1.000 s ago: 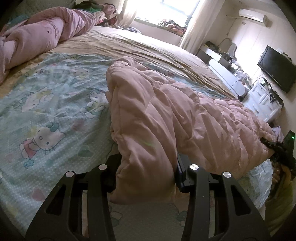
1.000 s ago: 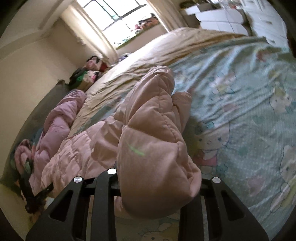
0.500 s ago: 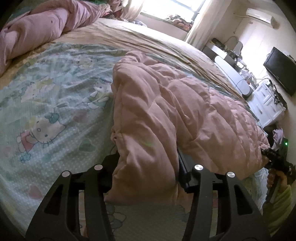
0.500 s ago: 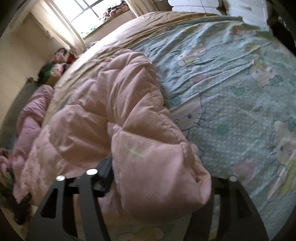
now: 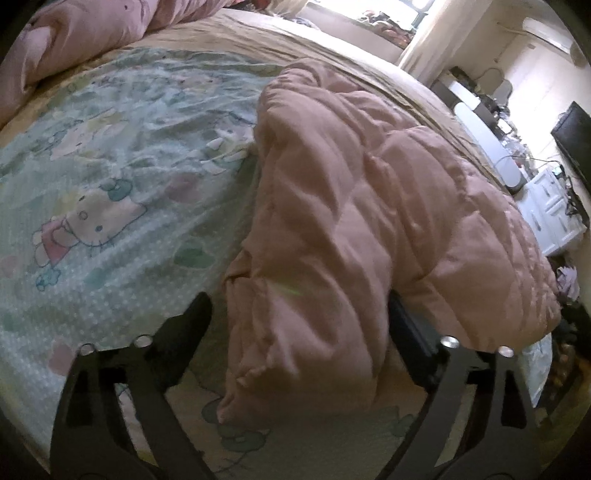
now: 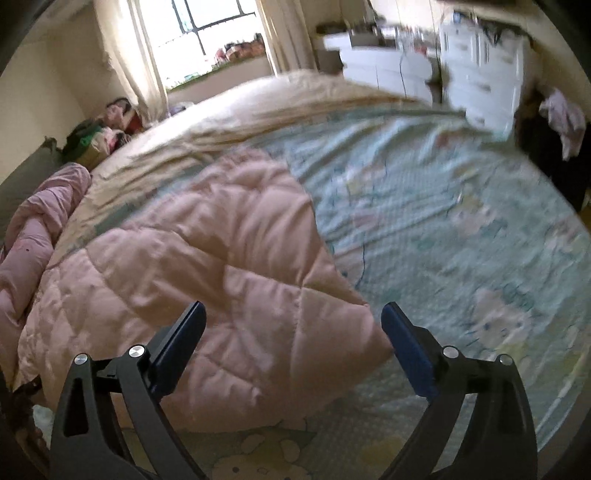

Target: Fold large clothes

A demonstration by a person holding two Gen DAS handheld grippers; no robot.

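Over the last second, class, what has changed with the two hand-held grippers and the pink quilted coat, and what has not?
The right hand-held gripper has let go: its jaws stand open and the pink quilted coat now lies flat on the cartoon-print bedsheet. The left hand-held gripper has opened wider, with coat fabric bunched between its fingers. The rumpled pink duvet stayed put.

A bed (image 5: 110, 192) fills both wrist views, spread with a pale green cartoon-cat sheet (image 6: 461, 229) whose far part is covered by a beige blanket (image 6: 258, 99). A quilted pink coat (image 5: 369, 206) lies bunched on the sheet, right of center in the left view and lower left in the right view. A crumpled pink duvet (image 5: 85, 33) rests along the bed's upper-left edge in the left view.
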